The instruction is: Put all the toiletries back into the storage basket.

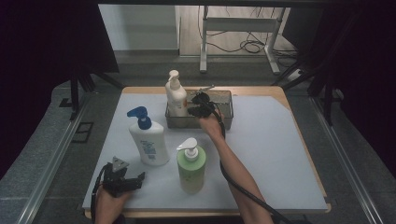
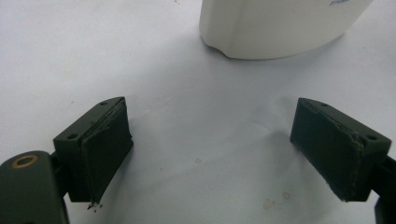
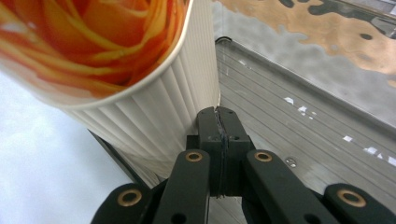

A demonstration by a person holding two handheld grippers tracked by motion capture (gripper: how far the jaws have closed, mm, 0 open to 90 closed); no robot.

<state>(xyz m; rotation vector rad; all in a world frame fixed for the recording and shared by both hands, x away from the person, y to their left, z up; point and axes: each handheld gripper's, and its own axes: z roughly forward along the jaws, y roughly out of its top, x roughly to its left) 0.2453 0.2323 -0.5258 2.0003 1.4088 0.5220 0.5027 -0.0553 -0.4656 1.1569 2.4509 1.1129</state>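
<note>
The right gripper (image 1: 201, 105) reaches into the mesh basket (image 1: 227, 95) at the bench's far edge, fingers pressed together on nothing beside the cream pump bottle (image 1: 176, 95) standing there. The left gripper (image 1: 125, 179) rests near the front edge, fingers wide, facing the blue-pump bottle (image 1: 148, 140); the green bottle (image 1: 191, 167) stands just beside it, with open bench to the right.

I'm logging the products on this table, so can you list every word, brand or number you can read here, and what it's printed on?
No text can be read.
White bottle with the blue pump: blue print on its front, too small and blurred to read.
Green bottle: no label text to make out.
White bottle in the basket: an orange picture in the right gripper view, no words.
</note>
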